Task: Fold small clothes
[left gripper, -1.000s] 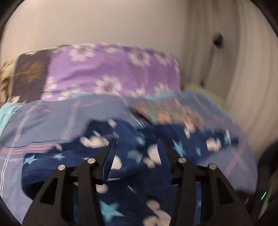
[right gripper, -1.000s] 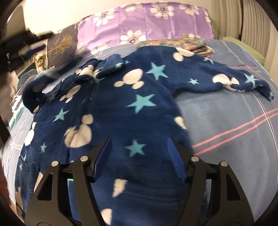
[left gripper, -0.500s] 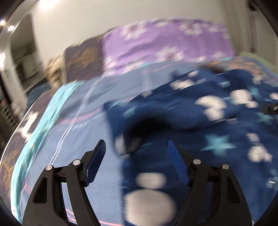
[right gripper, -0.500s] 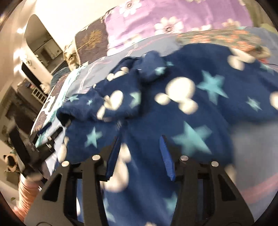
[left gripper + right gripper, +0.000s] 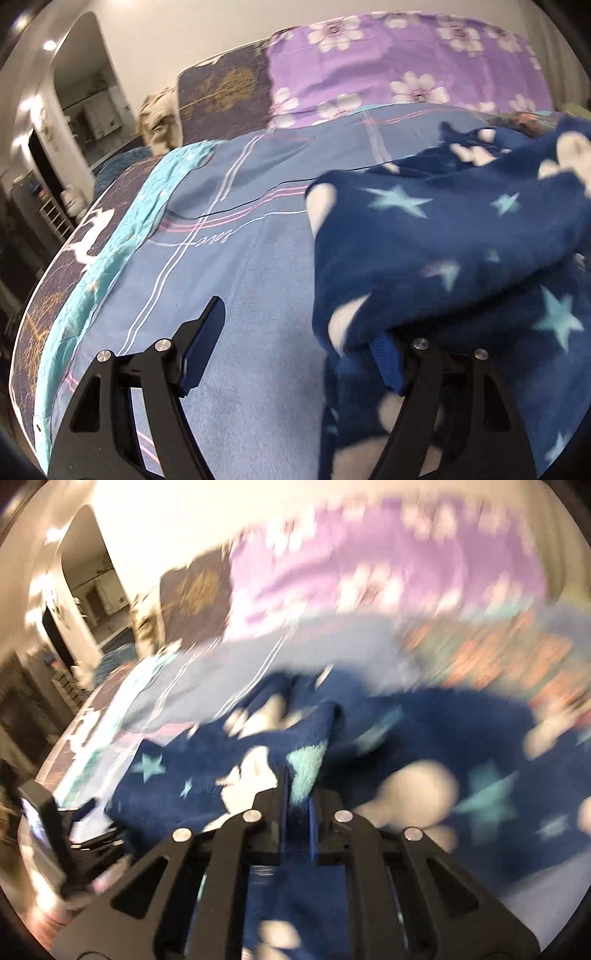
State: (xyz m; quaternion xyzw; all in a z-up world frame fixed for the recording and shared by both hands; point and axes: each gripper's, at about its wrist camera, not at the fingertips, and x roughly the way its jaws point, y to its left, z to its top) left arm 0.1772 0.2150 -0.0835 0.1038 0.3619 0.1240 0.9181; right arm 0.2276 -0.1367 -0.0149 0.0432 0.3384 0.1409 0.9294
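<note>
The garment (image 5: 443, 236) was navy fleece with teal stars and cream blotches. The bed sheet (image 5: 236, 266) was blue with pink and white stripes. At 12 o'clock, the pillow (image 5: 399, 66) was purple with white flowers. Gripper pads (image 5: 201, 347) were blue.

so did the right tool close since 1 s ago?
Yes. The right tool was wide open over the navy star pajama; now its jaws are pinched on a fold of it, and the purple floral pillow looks motion-blurred.
</note>
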